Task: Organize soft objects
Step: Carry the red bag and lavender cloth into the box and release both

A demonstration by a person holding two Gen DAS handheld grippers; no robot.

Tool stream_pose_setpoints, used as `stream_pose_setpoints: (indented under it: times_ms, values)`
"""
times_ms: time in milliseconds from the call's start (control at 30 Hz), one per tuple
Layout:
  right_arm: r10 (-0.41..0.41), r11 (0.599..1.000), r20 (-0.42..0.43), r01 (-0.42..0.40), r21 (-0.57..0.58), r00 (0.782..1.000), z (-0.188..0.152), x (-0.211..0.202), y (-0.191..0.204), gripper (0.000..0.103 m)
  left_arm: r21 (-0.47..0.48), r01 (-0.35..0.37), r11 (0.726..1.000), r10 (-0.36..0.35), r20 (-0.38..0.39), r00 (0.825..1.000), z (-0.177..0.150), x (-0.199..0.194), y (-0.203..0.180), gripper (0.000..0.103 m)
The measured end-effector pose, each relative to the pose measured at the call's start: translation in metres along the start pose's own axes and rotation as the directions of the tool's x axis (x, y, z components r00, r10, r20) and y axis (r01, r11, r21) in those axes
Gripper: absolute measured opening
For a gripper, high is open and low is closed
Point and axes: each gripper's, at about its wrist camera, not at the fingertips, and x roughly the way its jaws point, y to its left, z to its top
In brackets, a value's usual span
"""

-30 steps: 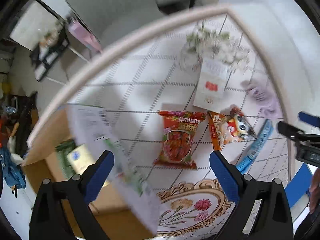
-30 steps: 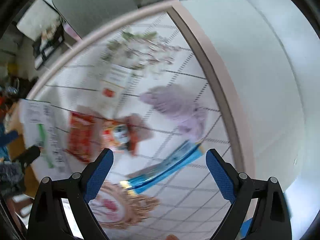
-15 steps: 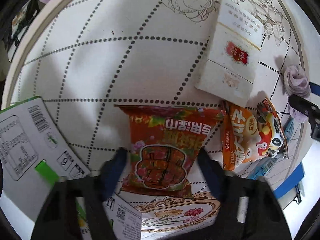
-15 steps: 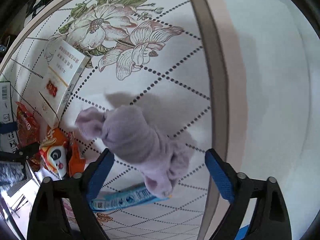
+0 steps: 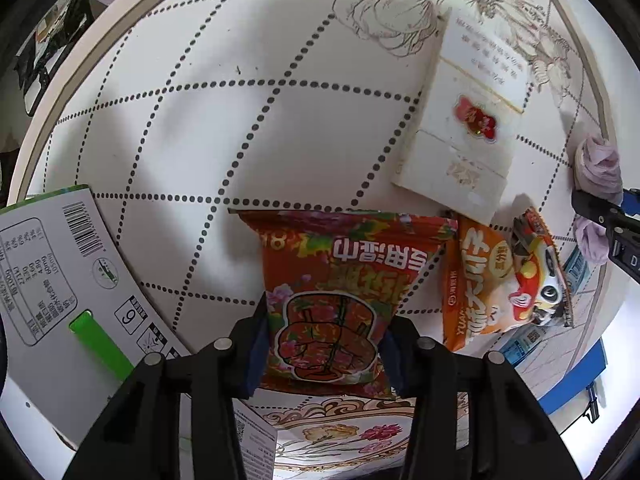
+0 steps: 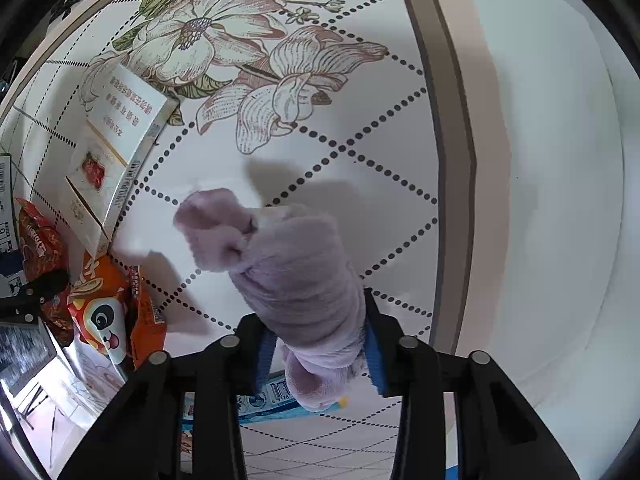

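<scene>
While both grippers are lowered to the table [image 5: 168, 128], each is seen closed around one soft item. The left gripper [image 5: 324, 344] is clamped on one red snack bag [image 5: 336, 292], its blue pads pressed against the near end of the bag from either side; the bag lies flat near the middle of the table. The right gripper [image 6: 320, 344] is clamped on one rolled purple cloth [image 6: 292, 272], the roll squeezed between the two blue pads, its far end sticking out past the fingertips toward the printed flowers.

Two snack bags are counted: the red one and one orange snack bag [image 5: 504, 284] with a cartoon face, just right of the red one, their edges touching or overlapping. One white flat box [image 5: 464, 120] with a red emblem is noted on the far side of both bags, its near corner over the orange bag. One blue packet [image 6: 276, 396] lies under the near end of the cloth and partly under the orange bag. One printed carton flap [image 5: 52, 272] with a barcode and a green stripe is seen at the left edge. One purple cloth only is counted, at the right near the table's rim.
</scene>
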Motion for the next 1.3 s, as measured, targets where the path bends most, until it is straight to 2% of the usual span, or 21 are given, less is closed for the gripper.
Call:
stream_pose_setpoints:
  times_ms: [100, 167, 333, 367, 467, 600, 700, 800, 933, 1133, 1300]
  values:
    - [0.006, 1.000, 0.031, -0.007, 0.023, 1.000, -0.004, -0.012, 0.005, 0.036, 0.017, -0.020, 1.000, 0.019, 0.035, 0.999, -0.009, -0.015, -0.004, 0.044]
    - [0.026, 0.999, 0.071, -0.029, 0.040, 0.997, -0.010, -0.030, 0.001, 0.036, 0.033, -0.041, 0.999, 0.038, 0.091, 0.995, -0.017, -0.035, -0.005, 0.044]
    - [0.099, 0.992, 0.175, -0.111, 0.055, 0.980, -0.032, -0.084, 0.007, 0.036, 0.013, 0.001, 1.000, -0.004, 0.223, 0.975, -0.052, -0.098, 0.010, 0.044]
    - [0.118, 0.990, 0.195, -0.130, 0.049, 0.974, -0.038, -0.097, 0.012, 0.036, 0.006, -0.003, 1.000, 0.001, 0.253, 0.968, -0.060, -0.110, 0.012, 0.044]
    - [0.155, 0.987, 0.258, -0.161, 0.000, 0.954, -0.056, -0.136, 0.037, 0.036, -0.033, -0.022, 0.999, 0.033, 0.384, 0.923, -0.096, -0.160, 0.028, 0.044]
    - [0.236, 0.972, 0.319, -0.219, -0.088, 0.918, -0.085, -0.180, 0.089, 0.036, -0.118, 0.079, 0.990, -0.013, 0.481, 0.877, -0.139, -0.196, 0.071, 0.044]
    - [0.311, 0.949, 0.314, -0.276, -0.151, 0.897, -0.107, -0.199, 0.143, 0.036, -0.162, 0.125, 0.979, -0.026, 0.509, 0.860, -0.166, -0.204, 0.098, 0.044]
    - [0.343, 0.935, 0.298, -0.291, -0.204, 0.891, -0.123, -0.204, 0.196, 0.036, -0.231, 0.134, 0.964, 0.001, 0.505, 0.863, -0.197, -0.199, 0.142, 0.044]
    - [0.372, 0.917, 0.244, -0.315, -0.243, 0.896, -0.137, -0.197, 0.261, 0.036, -0.325, 0.147, 0.934, 0.027, 0.474, 0.880, -0.224, -0.176, 0.197, 0.044]
    - [0.310, 0.923, 0.199, -0.243, -0.299, 0.930, -0.141, -0.181, 0.348, 0.036, -0.428, 0.186, 0.884, 0.016, 0.426, 0.904, -0.245, -0.137, 0.271, 0.044]
    - [0.241, 0.942, 0.157, -0.192, -0.277, 0.958, -0.123, -0.150, 0.381, 0.036, -0.468, 0.204, 0.860, -0.013, 0.379, 0.925, -0.237, -0.106, 0.315, 0.044]
